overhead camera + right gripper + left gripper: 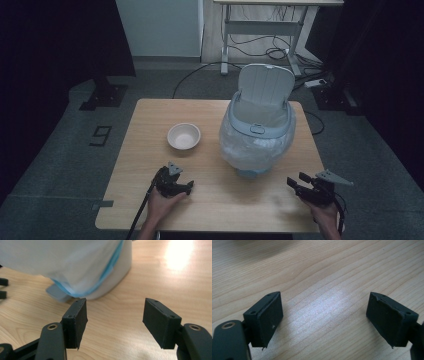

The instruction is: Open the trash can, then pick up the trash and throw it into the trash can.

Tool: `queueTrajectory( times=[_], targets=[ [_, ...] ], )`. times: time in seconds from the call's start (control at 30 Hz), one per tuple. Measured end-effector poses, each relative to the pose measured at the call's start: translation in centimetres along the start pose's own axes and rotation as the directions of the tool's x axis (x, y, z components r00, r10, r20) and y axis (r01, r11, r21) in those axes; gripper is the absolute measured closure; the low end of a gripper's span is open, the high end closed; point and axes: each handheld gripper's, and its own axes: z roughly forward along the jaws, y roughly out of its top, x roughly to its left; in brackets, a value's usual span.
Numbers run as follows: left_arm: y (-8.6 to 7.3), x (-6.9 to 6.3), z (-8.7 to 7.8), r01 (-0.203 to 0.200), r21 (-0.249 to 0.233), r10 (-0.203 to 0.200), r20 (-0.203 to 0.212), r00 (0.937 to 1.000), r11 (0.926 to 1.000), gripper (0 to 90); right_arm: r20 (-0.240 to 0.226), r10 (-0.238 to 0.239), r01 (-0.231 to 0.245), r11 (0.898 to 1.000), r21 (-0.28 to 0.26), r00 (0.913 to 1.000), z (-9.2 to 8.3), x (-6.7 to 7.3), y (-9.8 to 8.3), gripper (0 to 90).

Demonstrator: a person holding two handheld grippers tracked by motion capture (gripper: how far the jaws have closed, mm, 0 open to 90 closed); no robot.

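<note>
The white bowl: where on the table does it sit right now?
In the high view, the white bowl sits left of centre on the table, beside the lined bin and beyond the left gripper.

Both grippers, left gripper [187, 187] and right gripper [295, 182], are black, with flat rectangular pads, small screws, brass-ringed pivots, grey three-cornered top plates and trailing black cables.
</note>
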Motion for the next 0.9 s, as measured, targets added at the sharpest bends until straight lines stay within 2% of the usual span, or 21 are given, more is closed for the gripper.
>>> queueTrajectory(
  times=[0.17, 0.47, 0.57, 0.8, 0.83, 0.87, 0.9],
  targets=[
    [0.0, 0.0, 0.0, 0.000, -0.001, 0.000, 0.000, 1.0000, 1.0000, 14.0, 0.019, 0.020, -0.020, 1.000, 0.020, 0.9996, 0.2, -0.5, -0.7, 35.6],
    [-0.2, 0.0, -0.3, 0.012, -0.005, -0.012, 0.002, 0.9999, 0.9999, 14.0, 0.048, 0.016, -0.017, 0.999, 0.032, 0.9987, 0.4, -1.0, -1.3, 35.3],
    [-0.2, -0.1, -0.5, 0.009, -0.012, -0.009, 0.003, 1.0000, 0.9999, 14.3, 0.055, 0.000, -0.002, 0.999, 0.042, 0.9985, 0.7, -0.8, -1.4, 35.3],
    [0.2, 0.3, -1.9, 0.023, -0.062, -0.024, -0.008, 0.9997, 0.9978, 15.6, 0.058, -0.029, 0.025, 0.998, 0.065, 0.9979, 1.0, -0.4, -1.7, 35.2],
    [0.2, 0.5, -2.1, 0.029, -0.073, -0.030, -0.006, 0.9995, 0.9969, 15.6, 0.061, -0.035, 0.031, 0.997, 0.068, 0.9975, 1.1, -0.4, -1.7, 35.0],
    [0.3, 0.6, -2.3, 0.041, -0.081, -0.041, -0.001, 0.9992, 0.9959, 16.0, 0.080, -0.070, 0.063, 0.995, 0.080, 0.9944, 1.3, -0.4, -1.8, 34.5],
    [0.3, 0.8, -2.5, 0.051, -0.084, -0.051, 0.006, 0.9987, 0.9951, 16.0, 0.080, -0.070, 0.063, 0.995, 0.080, 0.9944, 1.3, -0.4, -1.8, 34.5]
  ],
)
